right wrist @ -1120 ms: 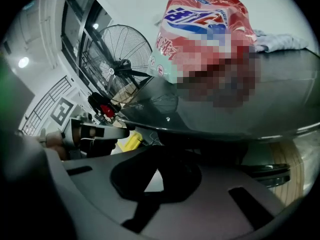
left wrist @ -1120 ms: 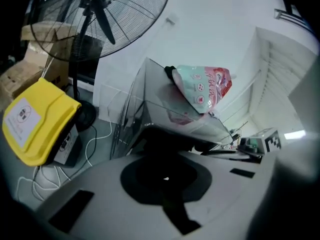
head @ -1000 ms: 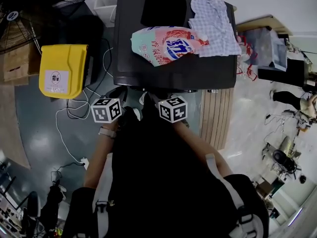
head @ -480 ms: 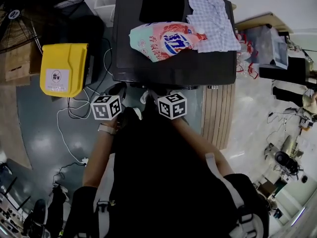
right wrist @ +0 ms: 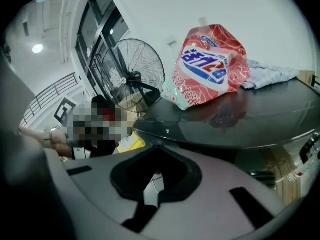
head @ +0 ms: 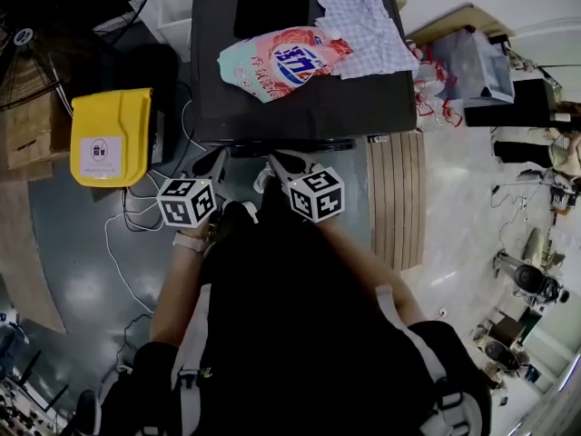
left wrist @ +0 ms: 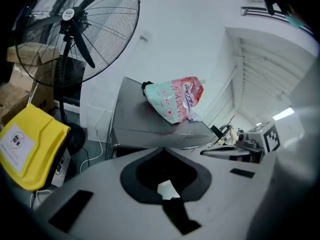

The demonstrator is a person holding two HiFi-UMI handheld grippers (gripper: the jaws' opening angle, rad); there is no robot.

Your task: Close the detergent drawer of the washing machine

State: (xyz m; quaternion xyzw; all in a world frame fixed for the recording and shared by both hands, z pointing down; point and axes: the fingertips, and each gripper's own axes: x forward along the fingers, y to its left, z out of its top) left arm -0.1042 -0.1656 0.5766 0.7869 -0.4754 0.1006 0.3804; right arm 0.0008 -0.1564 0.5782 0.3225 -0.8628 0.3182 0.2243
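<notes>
head view / grippers: left gripper (head: 220,155) and right gripper (head: 274,160) are pointing side by side at the front edge of the washing machine (head: 300,116), tips just short of it. Probably lining up for a push on the front face.
head view / drawer: the detergent drawer isn't showing. It should be on the front face ahead of both tips, and the lid is hiding that face from above. Can't tell if it's open or closed.
head view / clutter: detergent pouch (head: 281,62) and checked cloth (head: 363,25) are lying on the lid well beyond the tips, clear of the job. Yellow bin (head: 109,134) is sitting off to the left gripper's left.
left gripper view / jaws: pressed together, nothing between them. A blunt tip is suiting a shove, not a pinch. The machine is sitting ahead and above, with a fan (left wrist: 75,29) up and to the left.
right gripper view / jaws: also pressed together and empty. The lid edge is running just above the tips, pouch beyond it.
next: I'm guessing either tip has to find the drawer front below that edge.
</notes>
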